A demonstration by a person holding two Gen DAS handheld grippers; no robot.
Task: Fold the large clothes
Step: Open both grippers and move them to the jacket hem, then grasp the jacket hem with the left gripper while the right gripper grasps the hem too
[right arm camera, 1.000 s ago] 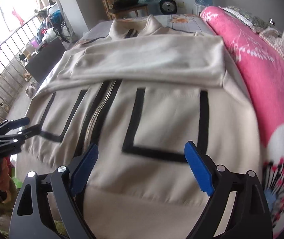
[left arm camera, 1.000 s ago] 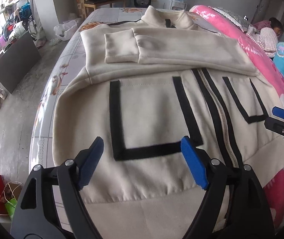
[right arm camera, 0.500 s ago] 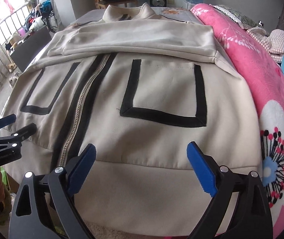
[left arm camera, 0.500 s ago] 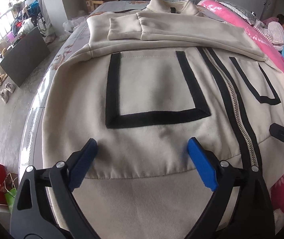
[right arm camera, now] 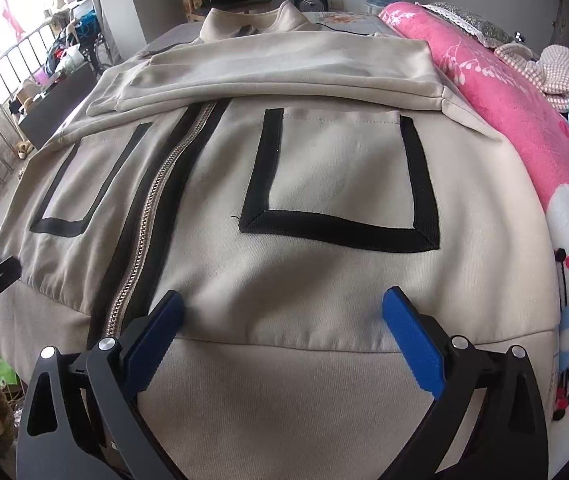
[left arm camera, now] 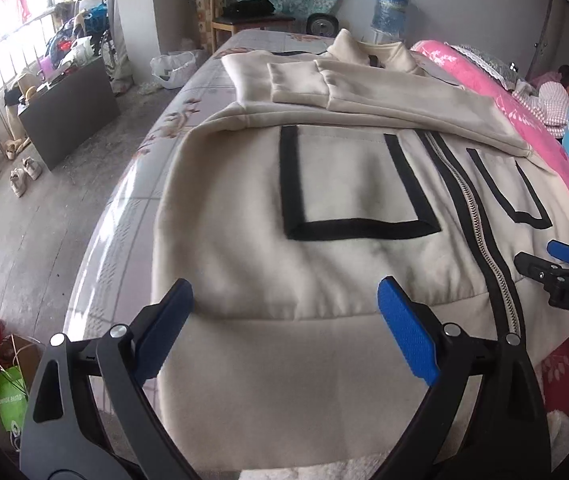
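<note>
My jacket [left arm camera: 324,184] hem runs out of frame below both wide-apart hand-held grippers, left [left arm camera: 284,332] and right [right arm camera: 284,332] still opening, marked "DAS".

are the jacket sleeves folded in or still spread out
Folded in. Both sleeves lie crosswise over the chest of the cream jacket, cuff on top; the lower body is still spread flat.

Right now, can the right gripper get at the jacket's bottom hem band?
Probably yes. The right gripper, jaws opening with nothing gripped, hovers directly over the hem band of the jacket; nothing lies between them.
</note>
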